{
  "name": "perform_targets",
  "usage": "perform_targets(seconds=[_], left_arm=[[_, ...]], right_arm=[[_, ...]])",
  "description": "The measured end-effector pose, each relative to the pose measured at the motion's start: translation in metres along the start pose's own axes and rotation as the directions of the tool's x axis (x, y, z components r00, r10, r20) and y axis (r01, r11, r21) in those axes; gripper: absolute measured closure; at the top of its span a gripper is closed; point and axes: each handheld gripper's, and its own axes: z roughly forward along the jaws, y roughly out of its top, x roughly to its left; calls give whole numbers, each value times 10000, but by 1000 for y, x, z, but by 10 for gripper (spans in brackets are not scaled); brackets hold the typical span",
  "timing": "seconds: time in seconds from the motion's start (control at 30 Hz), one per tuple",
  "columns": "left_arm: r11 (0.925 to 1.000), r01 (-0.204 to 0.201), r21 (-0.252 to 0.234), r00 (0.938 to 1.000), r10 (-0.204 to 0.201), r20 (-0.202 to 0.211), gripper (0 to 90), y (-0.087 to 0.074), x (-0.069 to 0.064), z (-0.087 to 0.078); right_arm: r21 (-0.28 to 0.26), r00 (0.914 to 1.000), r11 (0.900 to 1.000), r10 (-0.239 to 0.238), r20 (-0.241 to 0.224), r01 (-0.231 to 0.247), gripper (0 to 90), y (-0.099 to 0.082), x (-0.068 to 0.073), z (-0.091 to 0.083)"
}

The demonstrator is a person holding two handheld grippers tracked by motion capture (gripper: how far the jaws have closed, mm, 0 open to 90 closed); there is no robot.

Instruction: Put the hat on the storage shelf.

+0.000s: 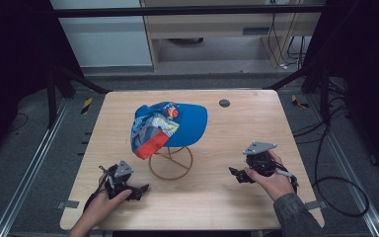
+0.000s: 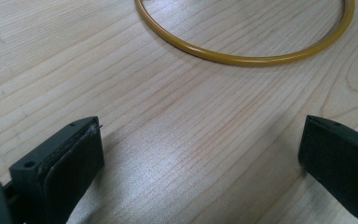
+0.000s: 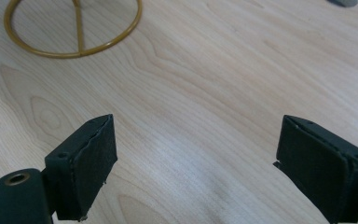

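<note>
Between the two grippers, on the desk [image 1: 217, 197], a cap [image 1: 170, 126] sits on a yellow wire stand [image 1: 170, 163]. Left gripper [image 2: 200, 149]: jaws spread wide, nothing between them, bare wood below; stand's ring base just ahead. Right gripper [image 3: 196, 158]: jaws likewise wide apart and empty, low over the desk; stand ahead and to its left, well apart. Small dark disc [image 1: 224, 103] beyond the cap.
</note>
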Motion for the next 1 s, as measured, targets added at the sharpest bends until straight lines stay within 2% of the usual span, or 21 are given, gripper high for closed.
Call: perform_targets(seconds=[0.43,0.63,1.0], left_arm=[[10000,6,-1,10000,-6,-3,0,0,0,0],[10000,7,-5,10000,-7,-3,0,0,0,0],[10000,9,-3,10000,-9,-2,0,0,0,0]], right_arm=[[185,9992,9991,384,-74,-383,123,-20,6,22],[246,9978,9975,665,-4,-665,123,-26,9,34],[503,9959,9947,882,217,-892,104,-35,17,49]])
